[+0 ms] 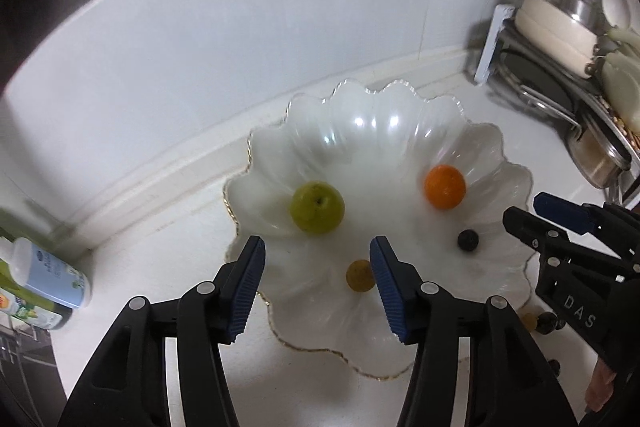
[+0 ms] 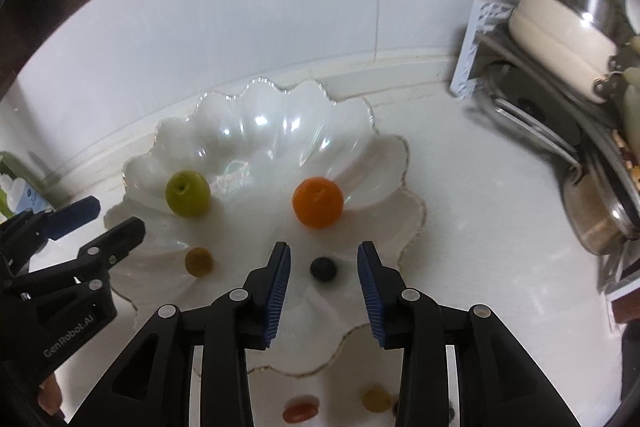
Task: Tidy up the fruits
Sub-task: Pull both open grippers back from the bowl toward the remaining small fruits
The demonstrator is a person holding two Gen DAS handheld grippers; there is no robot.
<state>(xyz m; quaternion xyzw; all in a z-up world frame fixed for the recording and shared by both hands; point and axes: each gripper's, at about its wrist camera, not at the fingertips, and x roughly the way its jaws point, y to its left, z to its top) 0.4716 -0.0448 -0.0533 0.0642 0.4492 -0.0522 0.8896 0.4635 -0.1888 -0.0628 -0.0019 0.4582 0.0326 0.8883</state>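
A scalloped white glass bowl (image 1: 372, 131) (image 2: 260, 131) sits on the white counter by the wall. In it lie a green apple (image 1: 317, 207) (image 2: 188, 199), an orange (image 1: 445, 186) (image 2: 318, 202), a small yellow-brown fruit (image 1: 360, 275) (image 2: 199, 261) and a dark berry (image 1: 468, 240) (image 2: 323, 268). My left gripper (image 1: 318, 281) (image 2: 96, 223) is open and empty above the bowl's near-left part. My right gripper (image 2: 324, 291) (image 1: 528, 211) is open and empty above the dark berry. On the counter in front of the bowl lie a red fruit (image 2: 300, 410), a yellow fruit (image 2: 376, 399) (image 1: 529, 321) and dark berries (image 1: 547, 322).
A dish rack with a cream pot (image 1: 556, 27) (image 2: 560, 27), lids and steel pans (image 2: 600, 223) stands at the right. Bottles (image 1: 44, 275) (image 2: 24, 195) stand at the left by the wall. The tiled wall runs right behind the bowl.
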